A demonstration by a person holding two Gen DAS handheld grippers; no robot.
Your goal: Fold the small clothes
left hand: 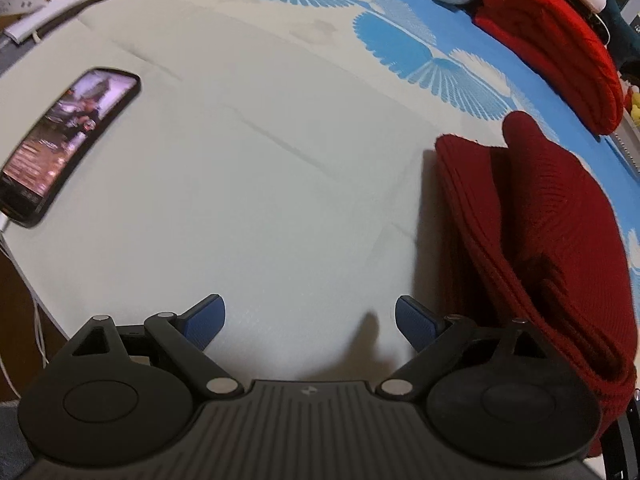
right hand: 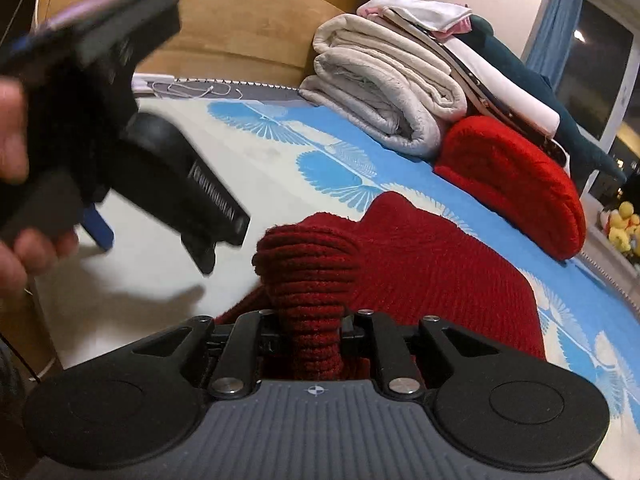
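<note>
A dark red ribbed knit garment (left hand: 532, 232) lies on the bed at the right of the left wrist view. In the right wrist view the same garment (right hand: 432, 264) lies ahead, with a bunched ribbed edge pulled up into my right gripper (right hand: 314, 332), which is shut on it. My left gripper (left hand: 310, 324) is open and empty, over the pale sheet just left of the garment. In the right wrist view it (right hand: 96, 228) hovers blurred at the left, held by a hand.
A lit phone (left hand: 68, 140) lies at the sheet's left edge. A brighter red folded knit (right hand: 516, 184) and a pile of folded grey and white blankets (right hand: 384, 92) sit at the far side. The sheet (left hand: 248, 168) is pale with blue fan patterns.
</note>
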